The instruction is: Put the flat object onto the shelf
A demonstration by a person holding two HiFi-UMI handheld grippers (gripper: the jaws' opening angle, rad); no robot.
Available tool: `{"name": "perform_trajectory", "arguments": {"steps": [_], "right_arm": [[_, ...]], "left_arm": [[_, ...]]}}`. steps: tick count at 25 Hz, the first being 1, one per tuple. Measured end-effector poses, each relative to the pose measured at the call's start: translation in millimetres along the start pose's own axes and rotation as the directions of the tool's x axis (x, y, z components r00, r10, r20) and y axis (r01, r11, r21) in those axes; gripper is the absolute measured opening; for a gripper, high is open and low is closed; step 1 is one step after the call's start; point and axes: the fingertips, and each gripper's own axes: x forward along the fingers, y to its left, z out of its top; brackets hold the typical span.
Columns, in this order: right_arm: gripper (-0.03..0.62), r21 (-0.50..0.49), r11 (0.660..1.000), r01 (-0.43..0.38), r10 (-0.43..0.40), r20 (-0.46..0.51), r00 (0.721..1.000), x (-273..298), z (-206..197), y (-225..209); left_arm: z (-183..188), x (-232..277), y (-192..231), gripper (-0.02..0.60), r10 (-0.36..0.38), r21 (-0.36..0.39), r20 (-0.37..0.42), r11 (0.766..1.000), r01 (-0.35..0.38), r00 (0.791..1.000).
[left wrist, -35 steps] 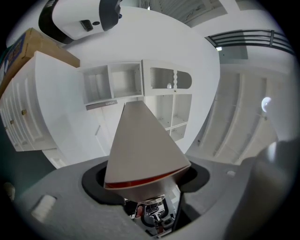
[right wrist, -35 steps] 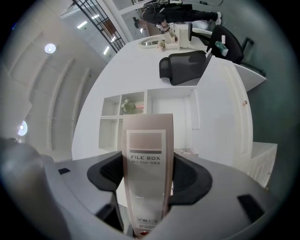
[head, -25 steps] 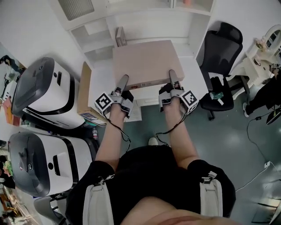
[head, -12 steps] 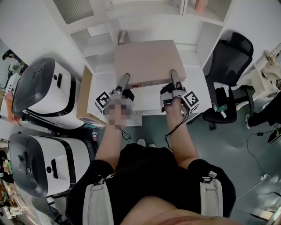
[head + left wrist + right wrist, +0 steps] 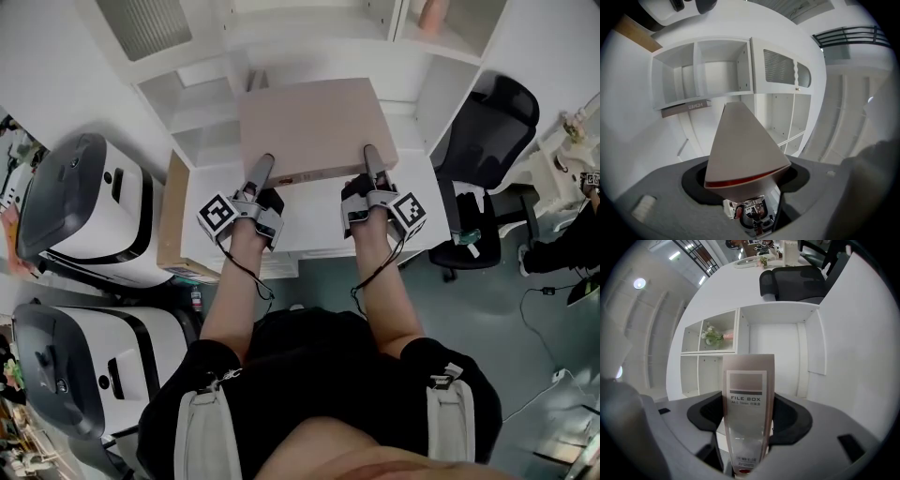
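Beige file box held by two grippers in front of white shelves

Seen from the head view, a person in dark clothes holds a gripper in each hand. The left gripper clamps the box's near edge towards its left corner. The right gripper clamps the same edge towards its right corner. Both sets of jaws are closed on the box, one jaw above and one below. The box lies roughly flat in the air above a white tabletop. Its far edge is near the open compartments of a white shelf unit.

The right gripper view shows a label reading "FILE BOX" on the box's narrow side between the jaws. The left gripper view shows the box's broad face running away towards the shelves.

A black office chair stands to the right. Two white and grey machines stand to the left, with a brown board just beside the tabletop.
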Motion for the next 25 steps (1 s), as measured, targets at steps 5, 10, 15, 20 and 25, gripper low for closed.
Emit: {"name": "perform_trajectory", "arguments": {"steps": [5,10,15,20,25], "right_arm": [[0.278,-0.014,0.999,-0.037,0.037,-0.001,0.999,5,1,16],[0.278,-0.017,0.997,-0.076,0.076,-0.011,0.997,15,4,34],[0.278,-0.029,0.992,-0.12,0.119,-0.031,0.992,22,1,58],[0.278,-0.039,0.984,-0.176,0.174,-0.038,0.984,31,2,79],[0.278,-0.034,0.975,-0.219,0.217,-0.046,0.975,44,6,93]], "left_arm": [[8,8,-15,0.314,-0.051,0.006,-0.002,0.999,0.051,0.999],[16,19,-37,0.314,-0.085,0.032,-0.004,0.996,0.085,0.996],[28,22,-58,0.314,-0.137,0.059,0.011,0.989,0.136,0.991],[35,29,-77,0.314,-0.171,0.088,0.015,0.982,0.169,0.985],[44,40,-94,0.314,-0.202,0.128,0.018,0.972,0.198,0.979]]}}
